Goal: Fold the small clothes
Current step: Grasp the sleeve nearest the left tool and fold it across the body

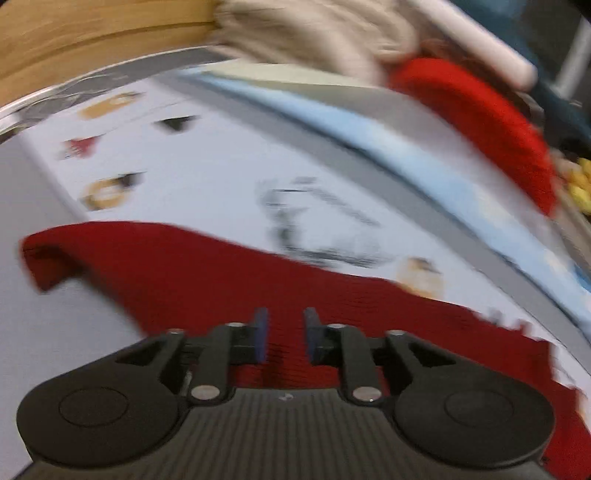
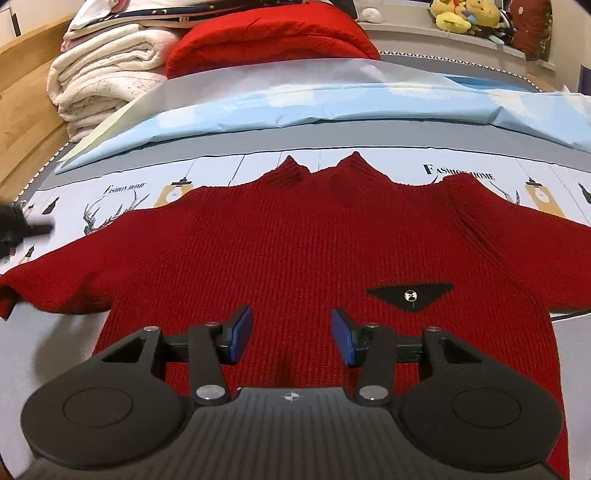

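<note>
Lying flat on the bed (image 2: 258,147), front up, one red sweater (image 2: 295,243), collar toward the headboard end, hem toward the foot edge, sleeves stretched toward the two side edges, so long axis of sleeves across the bed. Hovering over the hem middle, right hand-held gripper (image 2: 291,336), jaws spread, nothing between them. Hanging above the left sleeve (image 1: 110,258), left hand-held gripper (image 1: 282,332), jaws a little apart with knit showing in the gap, pads not seen pressing; picture blurred. Judging from this, left sleeve nearer the left hand, likely first to be folded inward. Counted: one sweater, two grippers, one red blanket (image 2: 273,37), one white blanket pile (image 2: 103,74), several plush toys (image 2: 465,14).
</note>
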Tool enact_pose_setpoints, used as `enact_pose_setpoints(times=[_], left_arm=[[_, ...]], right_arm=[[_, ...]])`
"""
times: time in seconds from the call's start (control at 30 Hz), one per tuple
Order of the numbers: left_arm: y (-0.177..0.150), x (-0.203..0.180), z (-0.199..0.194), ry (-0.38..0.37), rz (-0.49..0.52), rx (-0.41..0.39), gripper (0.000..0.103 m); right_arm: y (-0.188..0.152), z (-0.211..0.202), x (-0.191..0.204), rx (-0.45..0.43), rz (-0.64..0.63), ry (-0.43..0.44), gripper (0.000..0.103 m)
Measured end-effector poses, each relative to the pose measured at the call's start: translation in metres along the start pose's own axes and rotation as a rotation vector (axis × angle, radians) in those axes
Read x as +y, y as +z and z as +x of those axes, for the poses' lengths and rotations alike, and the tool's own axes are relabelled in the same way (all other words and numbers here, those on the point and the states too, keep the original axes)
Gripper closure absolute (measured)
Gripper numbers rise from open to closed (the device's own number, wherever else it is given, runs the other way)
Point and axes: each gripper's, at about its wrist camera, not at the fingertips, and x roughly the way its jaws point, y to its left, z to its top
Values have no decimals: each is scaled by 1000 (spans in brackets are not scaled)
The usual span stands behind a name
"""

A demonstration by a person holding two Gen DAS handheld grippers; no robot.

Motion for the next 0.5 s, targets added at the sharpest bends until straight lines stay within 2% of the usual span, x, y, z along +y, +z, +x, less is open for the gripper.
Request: enact_pose_setpoints(times=[0.1,0.23,0.33,0.4,0.5], left_arm=[[10,44,15,54,-127,18,61],[16,99,27,79,-328,33,61],[20,113,33,84,-371,27,63],[19,112,32,87,-351,30,66],[18,109,32,132,-367,46,65]], right_arm=[[2,0,1,4,4,9,54],[1,2,6,12,-3,20,54],[1,4,8,19,-9,25,54],[0,5,9,23,-12,23,54],[1,7,8,26,-7,20,54]])
